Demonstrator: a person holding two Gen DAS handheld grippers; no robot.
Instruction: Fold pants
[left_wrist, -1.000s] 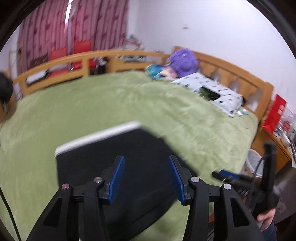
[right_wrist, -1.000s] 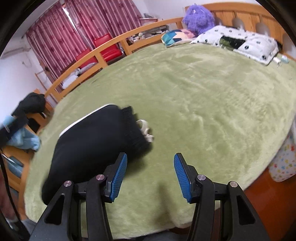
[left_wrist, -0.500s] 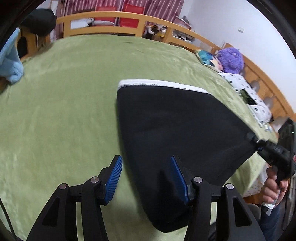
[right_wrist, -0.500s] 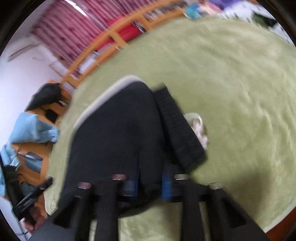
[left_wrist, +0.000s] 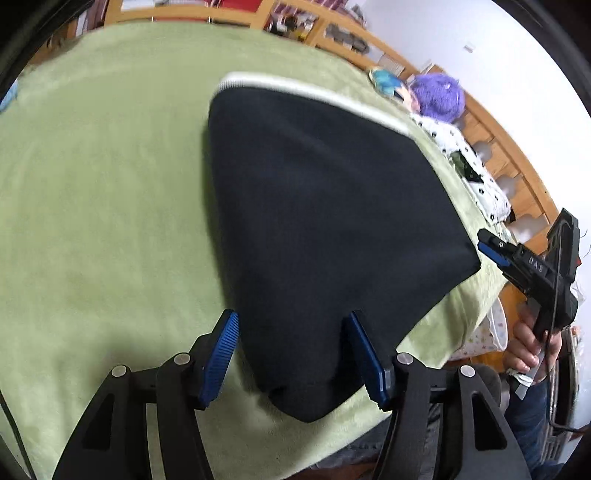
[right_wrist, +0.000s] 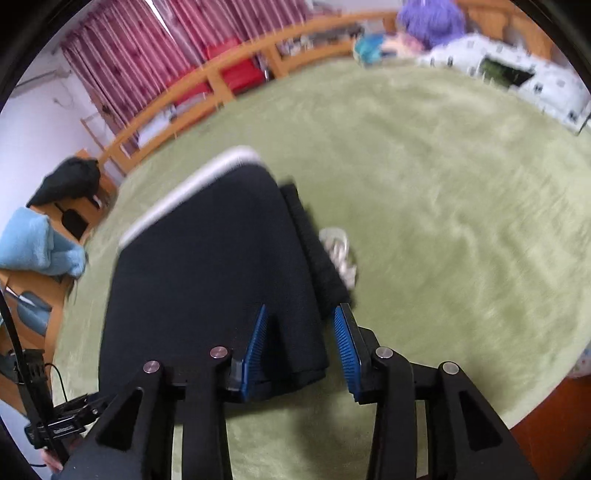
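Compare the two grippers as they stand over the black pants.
The left gripper gapes wider; the right gripper stands narrower. The left straddles the near corner of the pants; the right sits at the edge beside the ribbed waistband. Both have blue pads, are opening, and press nothing.

The left gripper (left_wrist: 291, 354) points steeply down, its jaws opening — the blue pads stand apart on either side of a corner of the folded black pants (left_wrist: 325, 229) without pressing it. The right gripper (right_wrist: 301, 345) also tilts downward, its jaws opening, with the cloth's near edge between the fingers (right_wrist: 345, 345) and the pads clear of it. A hand (left_wrist: 528, 347) grips the right gripper's handle — knuckles curled around it.
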